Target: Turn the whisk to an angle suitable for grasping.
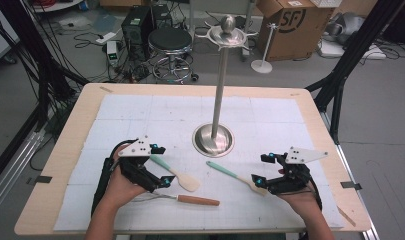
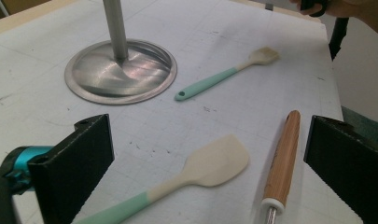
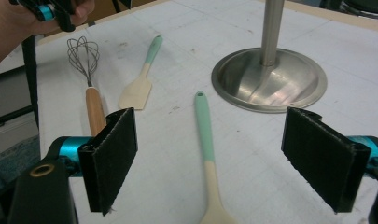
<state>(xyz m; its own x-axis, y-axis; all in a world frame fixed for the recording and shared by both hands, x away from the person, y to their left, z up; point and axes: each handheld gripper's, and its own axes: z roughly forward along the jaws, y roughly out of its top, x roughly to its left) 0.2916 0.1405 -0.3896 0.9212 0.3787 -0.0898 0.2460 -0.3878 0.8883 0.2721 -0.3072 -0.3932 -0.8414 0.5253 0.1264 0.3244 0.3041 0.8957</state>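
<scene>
A person's two hand-held grippers rested at the near edge of a wooden table [image 1: 65,150] covered with a gridded white mat [image 1: 140,115], kitchen tools lying between them and a tall steel hanging stand [image 1: 213,140] rising at the centre. The right gripper [image 1: 262,171], jaws standing wide apart with nothing pressed between the pads, sat just beyond the pale head of a mint-handled spoon [image 3: 206,140] that lay flat on the mat, its handle running away toward the stand's round base. The left gripper [image 1: 161,165], likewise open and empty, hovered over a mint-handled spatula [image 2: 196,175], with a wooden-handled whisk [image 2: 283,163] lying just beside it on the near side. Several risks appeared from this position. The spoon's slim handle lay flush on the mat, so jaws closing from above could skid off it or push it away instead of lifting it. On the left, the spatula and whisk lay near enough together that a careless closing could catch both or roll the whisk toward the table's near edge. Any tool carried toward the stand's hooked crown [image 1: 228,35] could strike the pole and rock it, and the small hanging hole in the spoon's handle end looked an unforgiving target.
</scene>
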